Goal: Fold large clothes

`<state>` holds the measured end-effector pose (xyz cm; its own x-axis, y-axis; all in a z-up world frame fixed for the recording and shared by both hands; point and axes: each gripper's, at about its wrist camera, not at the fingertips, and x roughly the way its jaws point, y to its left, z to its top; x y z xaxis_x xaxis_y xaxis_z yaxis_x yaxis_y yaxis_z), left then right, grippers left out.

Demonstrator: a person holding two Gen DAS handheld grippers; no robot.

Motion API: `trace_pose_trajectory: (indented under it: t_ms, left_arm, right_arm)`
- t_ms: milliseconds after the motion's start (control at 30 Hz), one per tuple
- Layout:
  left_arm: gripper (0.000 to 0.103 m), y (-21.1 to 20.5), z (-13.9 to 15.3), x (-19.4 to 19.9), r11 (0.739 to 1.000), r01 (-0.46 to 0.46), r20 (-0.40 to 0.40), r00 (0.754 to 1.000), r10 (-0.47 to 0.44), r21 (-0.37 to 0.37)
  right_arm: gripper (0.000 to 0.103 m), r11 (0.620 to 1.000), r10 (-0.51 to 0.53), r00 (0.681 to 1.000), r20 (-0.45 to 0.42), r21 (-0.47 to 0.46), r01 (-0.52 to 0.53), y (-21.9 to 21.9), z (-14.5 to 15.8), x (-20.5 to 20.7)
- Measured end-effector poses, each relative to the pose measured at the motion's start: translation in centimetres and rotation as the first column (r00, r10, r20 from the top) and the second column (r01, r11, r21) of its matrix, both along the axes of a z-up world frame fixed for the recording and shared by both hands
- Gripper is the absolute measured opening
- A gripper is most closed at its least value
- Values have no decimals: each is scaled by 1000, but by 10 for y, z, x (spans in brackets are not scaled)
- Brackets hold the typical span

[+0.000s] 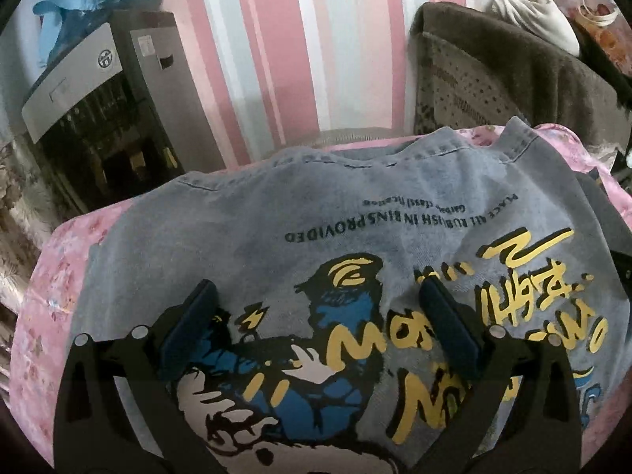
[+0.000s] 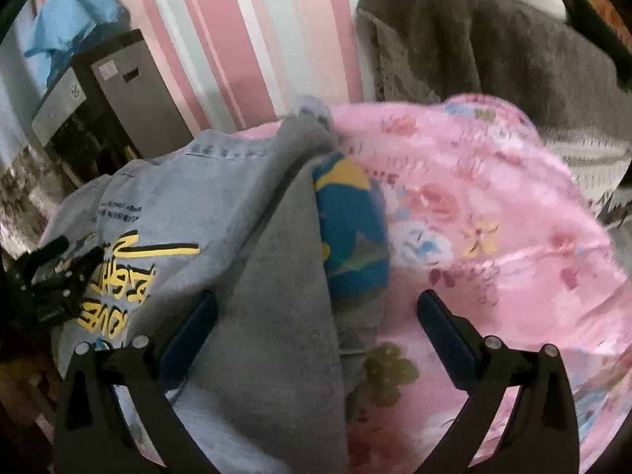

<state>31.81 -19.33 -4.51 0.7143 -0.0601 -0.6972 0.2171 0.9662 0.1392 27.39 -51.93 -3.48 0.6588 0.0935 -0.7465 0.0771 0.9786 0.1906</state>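
Note:
A grey shirt (image 1: 252, 221) with a blue, black and yellow cartoon print lies spread on a pink floral cover (image 1: 51, 276). My left gripper (image 1: 316, 296) is open and hovers over the print, holding nothing. In the right wrist view the same shirt (image 2: 189, 197) has its right side folded over, grey inside showing (image 2: 276, 296). My right gripper (image 2: 316, 304) is open above that folded edge and the pink cover (image 2: 493, 237), holding nothing. The left gripper (image 2: 59, 272) shows at the far left of that view.
A grey and black cabinet (image 1: 110, 118) with a blue cloth (image 1: 79, 4) on top stands at the left by the pink striped wall (image 1: 296, 39). A brown blanket (image 1: 513, 79) and a white bundle (image 1: 537, 12) lie at the back right.

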Motion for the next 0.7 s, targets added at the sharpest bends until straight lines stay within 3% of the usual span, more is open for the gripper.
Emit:
trace_pose_trajectory:
  t_ms: [133, 300, 400, 500, 533, 700]
  left_arm:
    - [100, 0, 0, 2, 1000, 1, -2, 1000, -1, -3]
    - [100, 3, 1, 3, 1000, 5, -6, 1000, -5, -24]
    - [100, 3, 1, 3, 999, 7, -3, 1000, -7, -33]
    - [100, 2, 1, 2, 999, 5, -3, 1000, -5, -33]
    - [100, 2, 1, 2, 1000, 5, -3, 1000, -5, -29]
    - [100, -3, -2, 6, 1000, -4, -15, 1000, 3, -5]
  right_arm:
    - [80, 1000, 23, 1000, 16, 15, -23, 10, -2, -1]
    - [79, 999, 15, 1000, 8, 51, -16, 9, -6, 3]
    - [69, 999, 18, 1000, 0, 51, -18, 11, -4, 3]
    - [42, 998, 28, 1000, 5, 60, -28, 14, 1, 2]
    - [19, 998, 32, 999, 16, 51, -33, 16, 5, 0]
    - [13, 990, 40, 997, 60, 136, -47, 19, 31, -6]
